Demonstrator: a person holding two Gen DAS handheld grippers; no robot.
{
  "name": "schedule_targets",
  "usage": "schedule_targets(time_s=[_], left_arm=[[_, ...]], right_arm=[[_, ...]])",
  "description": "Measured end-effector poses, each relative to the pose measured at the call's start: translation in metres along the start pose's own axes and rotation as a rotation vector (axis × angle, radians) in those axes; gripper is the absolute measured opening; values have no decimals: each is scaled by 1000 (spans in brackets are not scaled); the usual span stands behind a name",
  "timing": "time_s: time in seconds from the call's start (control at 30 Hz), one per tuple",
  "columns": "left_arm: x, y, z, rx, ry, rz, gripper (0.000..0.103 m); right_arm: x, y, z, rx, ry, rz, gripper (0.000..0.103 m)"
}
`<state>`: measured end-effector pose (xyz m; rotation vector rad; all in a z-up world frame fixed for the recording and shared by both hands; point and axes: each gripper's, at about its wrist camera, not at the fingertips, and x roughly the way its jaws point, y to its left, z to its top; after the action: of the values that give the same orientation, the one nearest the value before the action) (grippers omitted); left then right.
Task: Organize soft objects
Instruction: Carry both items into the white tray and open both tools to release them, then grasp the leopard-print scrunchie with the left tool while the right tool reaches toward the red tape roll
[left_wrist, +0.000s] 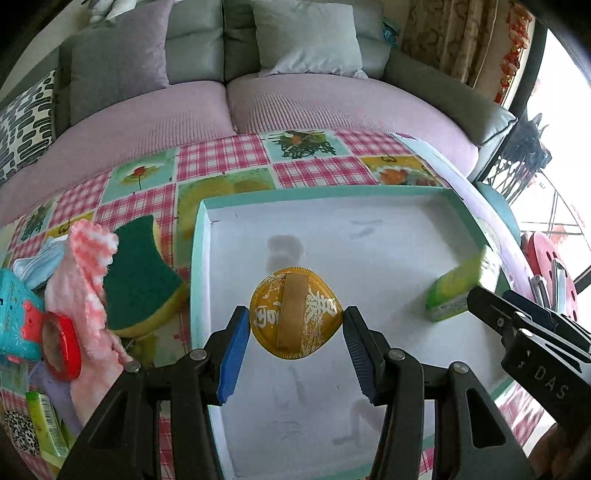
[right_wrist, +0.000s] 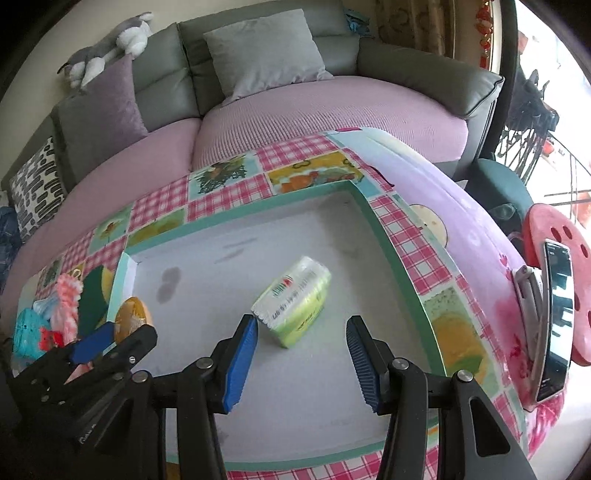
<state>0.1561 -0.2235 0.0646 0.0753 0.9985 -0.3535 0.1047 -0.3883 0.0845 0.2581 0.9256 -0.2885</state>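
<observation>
1. Holding the round golden sachet (left_wrist: 293, 313) by its two side edges, the left gripper (left_wrist: 295, 325) hangs over the white floor of the teal-rimmed tray (left_wrist: 314, 192); jaws stand at a middling width, closed on the sachet.
2. Lower the sachet to the tray floor before release; dropped from a height, a light packet is likely to slide.
3. Choose a bare patch well apart from the green tissue pack (right_wrist: 293, 306), which lies in the tray just ahead of the right gripper (right_wrist: 303, 354).
4. Keep the right gripper clear: its jaws are parted at a middling width with nothing between them.
5. Leave the pink fluffy cloth (left_wrist: 86, 280) and green sponge (left_wrist: 138, 273), beside the tray, for later steps.
</observation>
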Motion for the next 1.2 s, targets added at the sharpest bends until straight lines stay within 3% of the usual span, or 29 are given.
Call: schedule_targets(time_s=[0.13,0.23,0.33,0.37,0.47,0.63,0.73,0.83,1.2], left_arm=[[3,3,-2,-24,24,-7,60],[2,6,-3,-45,40,-15,60],[-6,9,-2,-49,22,0,61],[-8,11,-2,-53,16,6,65],[-17,23,-2,-90,0,63,84],[-25,50,-5,-170,-3,153,84],[-27,66,-8,-214,2,191,85],[-33,84,-12,-256,-5,218,97],[-77,167,-26,-405,-47,331,97]], right_arm=[[-5,6,-1,-18,-6,-2,55],[-11,8,0,-25,-18,-18,65],[-16,7,1,-26,-31,-22,68],[-17,6,1,-24,-32,-22,71],[-14,6,0,-30,-12,-23,78],[-11,11,-4,-56,3,-31,89],[-12,16,-5,-70,1,-27,103],[-11,21,-6,-80,3,-20,103],[-11,91,-30,-232,23,81,103]])
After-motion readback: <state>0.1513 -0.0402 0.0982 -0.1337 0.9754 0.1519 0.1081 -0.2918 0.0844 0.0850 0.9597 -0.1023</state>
